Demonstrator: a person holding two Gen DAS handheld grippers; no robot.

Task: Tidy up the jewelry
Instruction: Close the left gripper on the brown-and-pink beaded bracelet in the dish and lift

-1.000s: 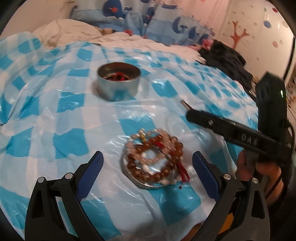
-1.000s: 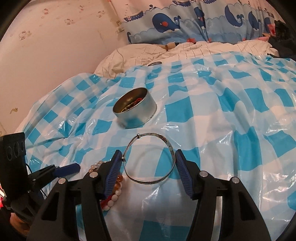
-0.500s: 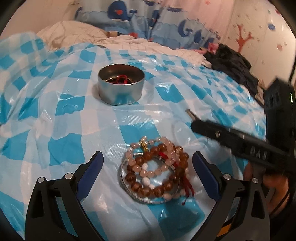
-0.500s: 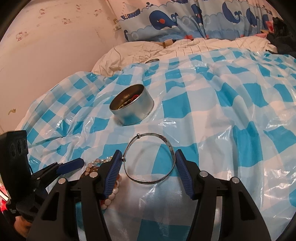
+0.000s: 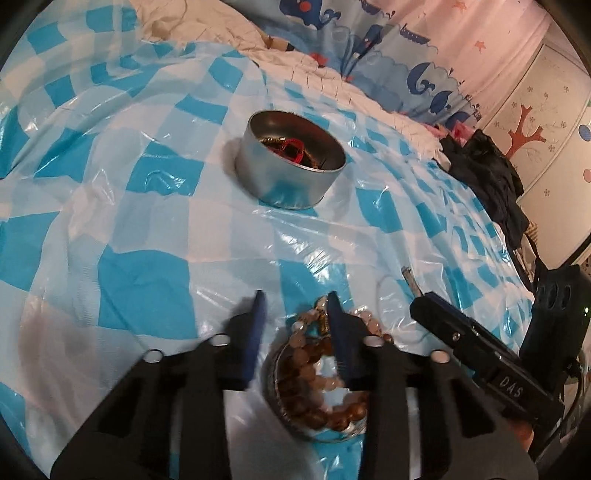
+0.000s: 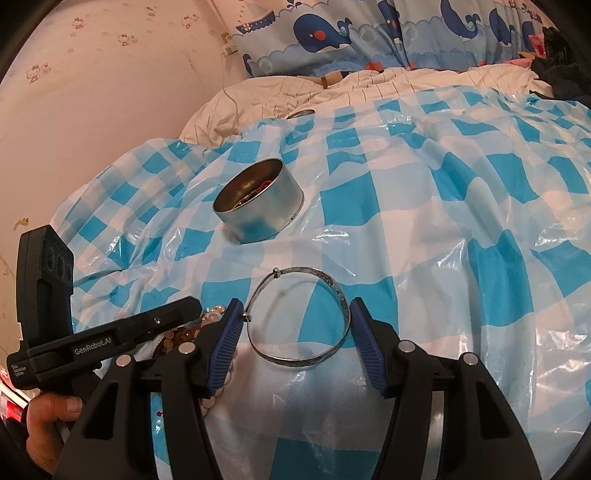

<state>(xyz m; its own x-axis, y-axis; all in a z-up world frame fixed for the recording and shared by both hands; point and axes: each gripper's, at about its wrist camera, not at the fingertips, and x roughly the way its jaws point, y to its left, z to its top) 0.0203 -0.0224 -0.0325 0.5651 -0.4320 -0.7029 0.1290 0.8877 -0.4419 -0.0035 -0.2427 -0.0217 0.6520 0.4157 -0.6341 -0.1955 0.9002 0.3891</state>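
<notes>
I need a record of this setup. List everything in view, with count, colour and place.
Round metal tin: one, silver, mid-cloth, red and gold jewelry inside.
Beaded bracelets: several, brown and pale pink, piled on a silver lid.
Metal bangle: one, silver, between the right pads.
Checked plastic cloth: one, blue-white, over the bed.
Whale-print fabric: blue, behind.
Dark clothing: black, right edge.
Left gripper: jaws just closing, over the beads.
Right gripper: around the bangle.

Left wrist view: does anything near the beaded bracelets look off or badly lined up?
Yes. The left tool has just been closing, yet the beaded bracelets on their shallow metal lid sit mostly outside the gap; its right finger lies over the pile, so it looks off-centre. The round tin stands upright; nothing is spilled.
</notes>
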